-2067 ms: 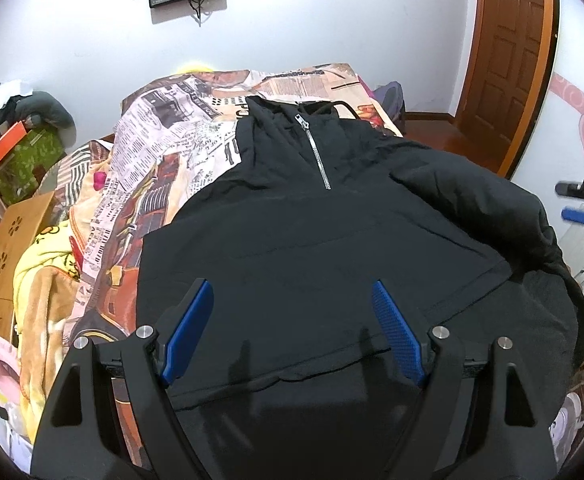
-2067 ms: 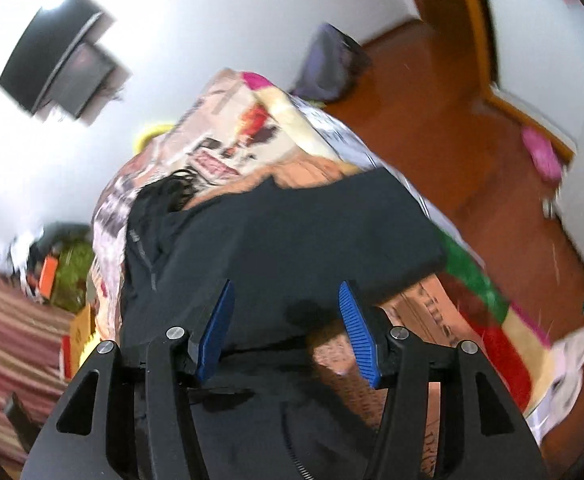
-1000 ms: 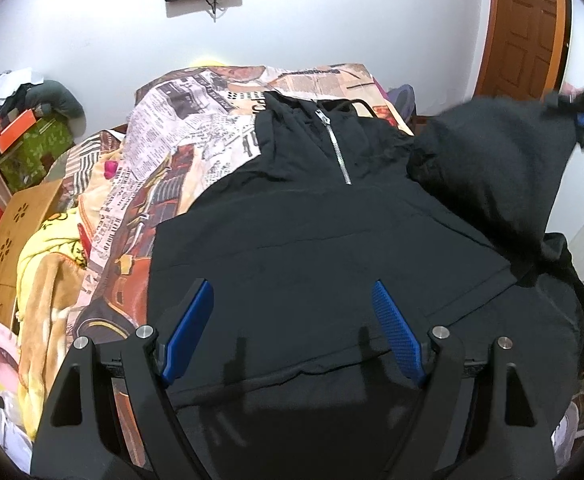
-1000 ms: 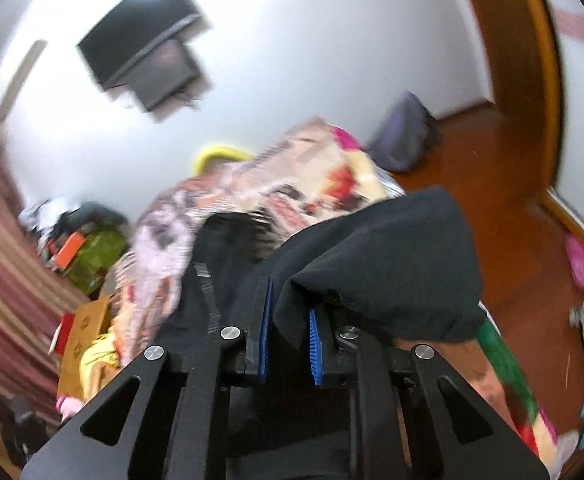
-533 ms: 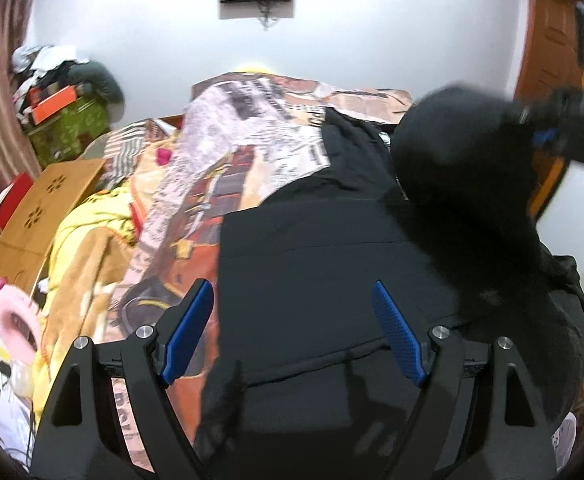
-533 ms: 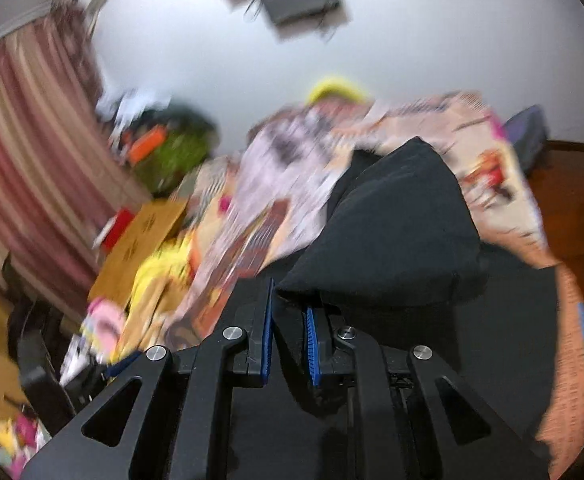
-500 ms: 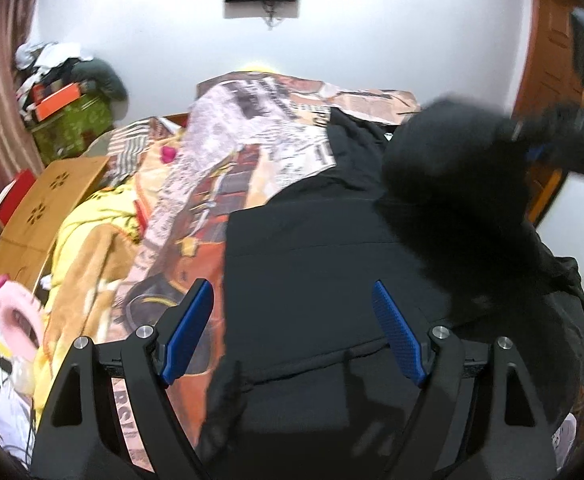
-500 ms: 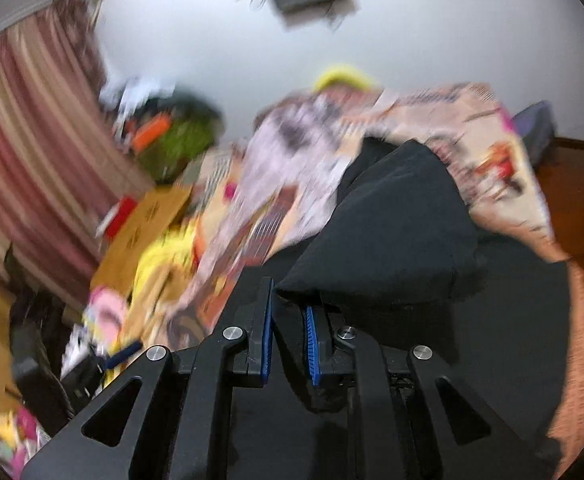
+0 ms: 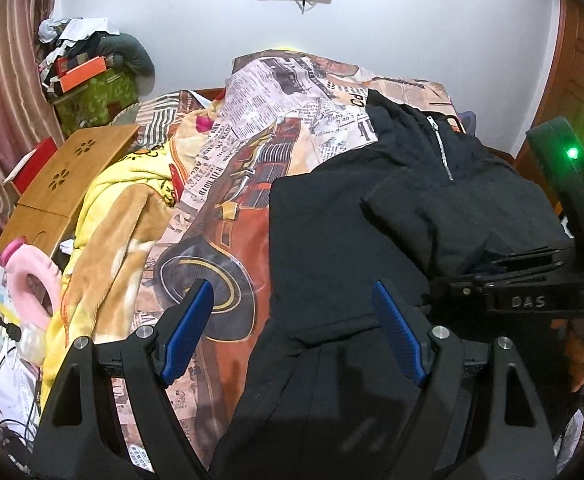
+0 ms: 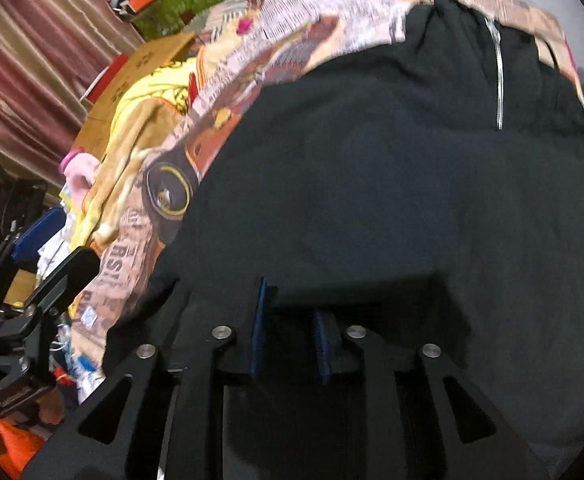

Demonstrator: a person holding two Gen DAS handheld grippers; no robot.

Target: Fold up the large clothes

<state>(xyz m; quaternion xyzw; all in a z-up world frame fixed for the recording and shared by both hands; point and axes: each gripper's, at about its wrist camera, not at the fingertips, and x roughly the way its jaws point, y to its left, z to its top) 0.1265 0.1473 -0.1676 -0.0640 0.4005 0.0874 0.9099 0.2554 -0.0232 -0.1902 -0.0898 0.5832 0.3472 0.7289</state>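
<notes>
A: Nearest first: left tongs (image 9: 291, 286) spread wide, nothing between, hanging over the hem (image 9: 332, 322) of the black jacket (image 9: 324, 240), at 6 o'clock on the bed.

B: And the right tongs (image 10: 290, 300)?

A: Just been parting; only a narrow gap so far. End of the sleeve (image 9: 452, 208) seemingly between the pads, pinched no longer. Hard to be sure, black on black.

B: So, sleeve laid across the chest, running in from 3 o'clock toward the middle, just below the zip (image 9: 444, 152)?

A: Looks so. Best to open fully before lifting off, and to lift straight up; otherwise a risk of dragging the cuff back out toward 3 o'clock.

B: Then press the fold flat. Thick, padded-looking cloth, likely to spring up.

A: Also worth keeping the folded edge square with the jacket's side.

B: Farther off?

A: Collar at 12 o'clock, lying on the newspaper-print cover (image 9: 252, 112); bare cover beyond it.
</notes>
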